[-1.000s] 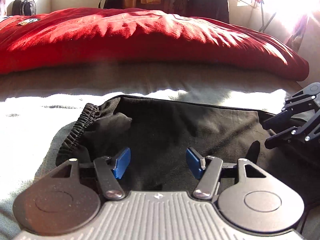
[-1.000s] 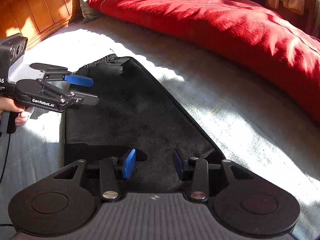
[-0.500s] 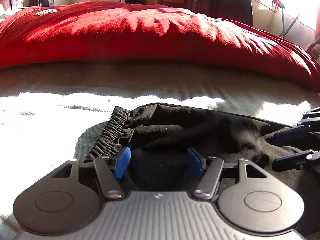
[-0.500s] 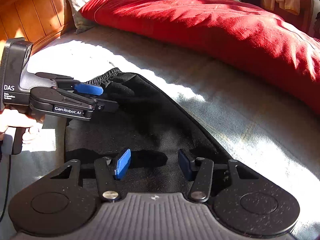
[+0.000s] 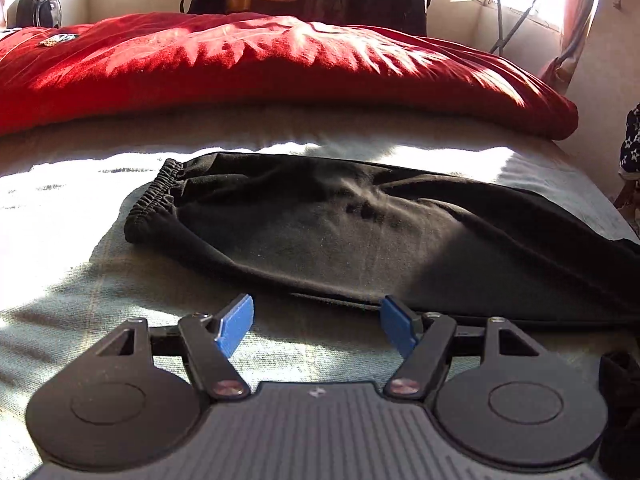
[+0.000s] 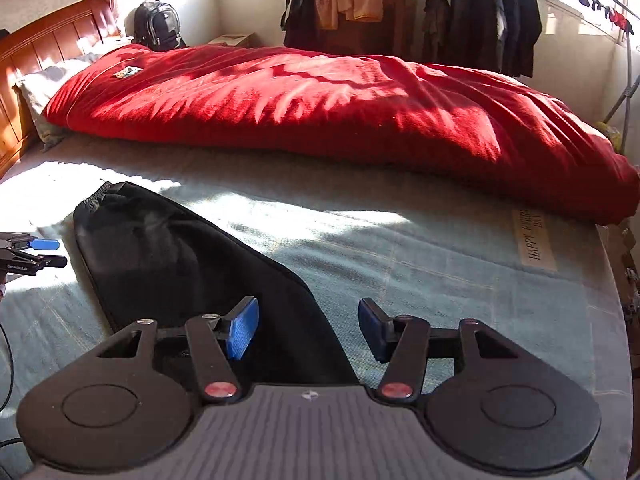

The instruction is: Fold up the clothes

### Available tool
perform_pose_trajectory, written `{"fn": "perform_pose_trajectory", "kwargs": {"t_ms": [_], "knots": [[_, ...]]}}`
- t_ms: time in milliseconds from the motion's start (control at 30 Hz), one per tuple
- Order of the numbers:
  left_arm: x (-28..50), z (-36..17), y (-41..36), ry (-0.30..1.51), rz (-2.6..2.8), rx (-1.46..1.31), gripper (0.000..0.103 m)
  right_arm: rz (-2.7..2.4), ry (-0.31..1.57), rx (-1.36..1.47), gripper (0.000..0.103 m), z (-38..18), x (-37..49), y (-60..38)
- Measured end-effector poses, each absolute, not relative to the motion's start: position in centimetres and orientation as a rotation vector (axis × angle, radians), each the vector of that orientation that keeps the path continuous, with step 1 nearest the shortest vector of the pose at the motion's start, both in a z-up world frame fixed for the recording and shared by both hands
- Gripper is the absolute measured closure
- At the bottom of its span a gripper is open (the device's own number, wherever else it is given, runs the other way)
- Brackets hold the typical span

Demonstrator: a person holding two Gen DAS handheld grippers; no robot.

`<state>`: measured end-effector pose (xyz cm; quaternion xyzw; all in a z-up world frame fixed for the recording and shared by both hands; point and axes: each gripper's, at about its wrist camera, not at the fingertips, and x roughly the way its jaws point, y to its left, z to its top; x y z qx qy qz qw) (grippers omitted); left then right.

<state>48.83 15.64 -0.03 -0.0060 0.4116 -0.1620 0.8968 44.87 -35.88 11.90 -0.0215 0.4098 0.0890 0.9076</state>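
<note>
Both grippers have drawn back off the black trousers [image 5: 360, 236], which lie flat on the pale bed sheet [image 6: 420, 264]; left gripper [image 5: 316, 326] and right gripper [image 6: 308, 328] are opening, empty. Beyond: red duvet [image 6: 320, 108], wooden headboard [image 6: 36, 60], hanging clothes [image 6: 488, 16]

A sunlit bed [image 6: 400, 264] carries black trousers [image 5: 360, 232] and a red duvet [image 6: 320, 112].

Both hand-held grippers look alike: a grey ribbed body, two round black discs at four and eight o'clock, black linkage arms on reddish screws, and blue pads on the fingers. The left gripper [image 5: 316, 324] shows small silver screws; the right gripper [image 6: 308, 326] does too. The left's side carries white lettering.
</note>
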Motion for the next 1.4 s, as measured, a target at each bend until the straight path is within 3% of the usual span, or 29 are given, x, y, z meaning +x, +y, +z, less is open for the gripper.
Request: {"fn": "perform_pose_trajectory", "kwargs": {"t_ms": [200,367,600,800,900,967,1300,1400], "knots": [[45.2,1.7,9.9,0.869,-0.424,-0.01,0.031,0.09,0.845,-0.223,0.045,9.3,41.1,-40.5],[41.4,3.4,5.8,0.832,-0.441,-0.074,0.029,0.149,0.909,-0.247,0.054,3.8,43.4,-43.8],[36.2,4.3,1.7,0.805,-0.372,-0.104,0.025,0.341,0.97,-0.34,0.055,-3.6,47.5,-44.4],[34.7,3.4,0.4,0.854,-0.307,-0.111,0.024,0.467,0.957,-0.322,0.055,-4.4,47.1,-45.6],[35.0,3.4,0.0,0.859,-0.285,-0.103,0.024,0.507,0.957,-0.327,0.069,-4.3,46.2,-45.7],[35.4,3.6,-0.3,0.853,-0.283,-0.097,0.024,0.481,0.949,-0.36,0.093,-4.2,45.6,-45.3],[38.3,3.6,-1.9,0.839,-0.361,-0.061,0.024,0.159,0.874,-0.274,0.094,-1.7,46.9,-48.9],[39.0,2.6,-1.7,0.86,-0.377,-0.069,0.024,0.111,0.892,-0.273,0.088,-2.6,47.4,-49.0]]}}
